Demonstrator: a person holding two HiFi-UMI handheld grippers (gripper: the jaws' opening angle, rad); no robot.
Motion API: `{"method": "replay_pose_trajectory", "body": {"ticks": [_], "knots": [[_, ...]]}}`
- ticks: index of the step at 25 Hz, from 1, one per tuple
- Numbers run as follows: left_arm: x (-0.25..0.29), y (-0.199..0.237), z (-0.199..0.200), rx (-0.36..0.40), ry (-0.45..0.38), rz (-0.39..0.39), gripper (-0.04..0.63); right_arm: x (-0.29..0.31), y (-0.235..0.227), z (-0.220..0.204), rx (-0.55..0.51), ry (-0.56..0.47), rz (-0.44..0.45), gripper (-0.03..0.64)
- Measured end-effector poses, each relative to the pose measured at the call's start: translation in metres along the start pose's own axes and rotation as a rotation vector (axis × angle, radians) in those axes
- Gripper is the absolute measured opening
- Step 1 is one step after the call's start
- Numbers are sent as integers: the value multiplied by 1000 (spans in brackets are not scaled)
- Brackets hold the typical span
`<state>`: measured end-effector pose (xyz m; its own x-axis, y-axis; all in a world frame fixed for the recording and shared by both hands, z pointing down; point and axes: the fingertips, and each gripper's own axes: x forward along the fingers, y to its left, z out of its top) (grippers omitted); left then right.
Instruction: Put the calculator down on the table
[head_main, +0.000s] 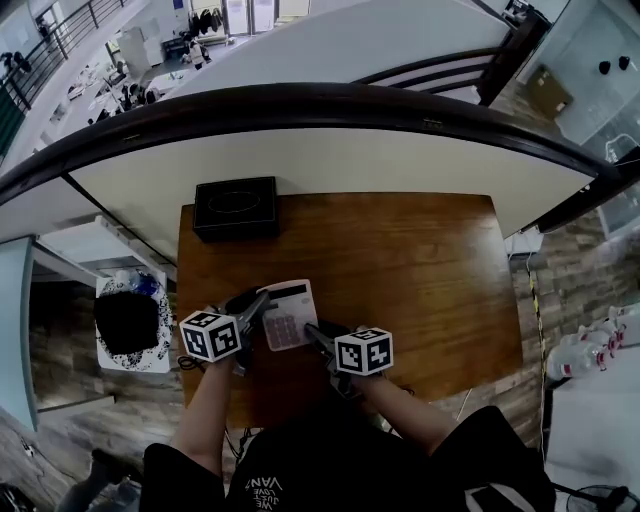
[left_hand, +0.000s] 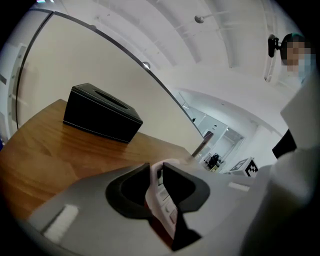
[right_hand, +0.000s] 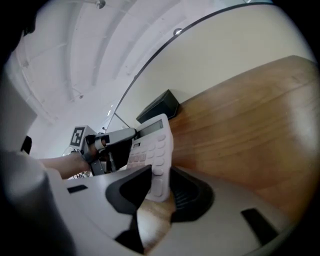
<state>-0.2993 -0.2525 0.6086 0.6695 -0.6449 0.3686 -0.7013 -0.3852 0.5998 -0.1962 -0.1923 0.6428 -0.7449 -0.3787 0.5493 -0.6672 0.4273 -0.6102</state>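
Two tools share the load. The left tool (head_main: 255, 305) pinches the left edge of the calculator (head_main: 287, 313), and the right tool (head_main: 312, 330) clamps its lower right corner, both sets of jaws closed on the pale casing. The calculator shows low in the centre of the head view, over the near part of the wooden bench (head_main: 420, 280). It looks tilted and, as I judge it, not yet lying flat. What remains is to lower it onto the wood and release both grips. A black box (head_main: 235, 207) stands at the bench's upper left, well apart.

text: none legible | shirt print (head_main: 262, 489): upside down, unreadable
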Motion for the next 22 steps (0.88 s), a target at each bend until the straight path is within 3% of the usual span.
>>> {"method": "replay_pose_trajectory", "body": {"ticks": [9, 22], "knots": [[30, 36, 35, 86, 20, 3, 72, 36, -9, 34, 8, -42, -29, 104], [57, 77, 51, 91, -16, 49, 75, 68, -22, 60, -62, 21, -80, 104]]}}
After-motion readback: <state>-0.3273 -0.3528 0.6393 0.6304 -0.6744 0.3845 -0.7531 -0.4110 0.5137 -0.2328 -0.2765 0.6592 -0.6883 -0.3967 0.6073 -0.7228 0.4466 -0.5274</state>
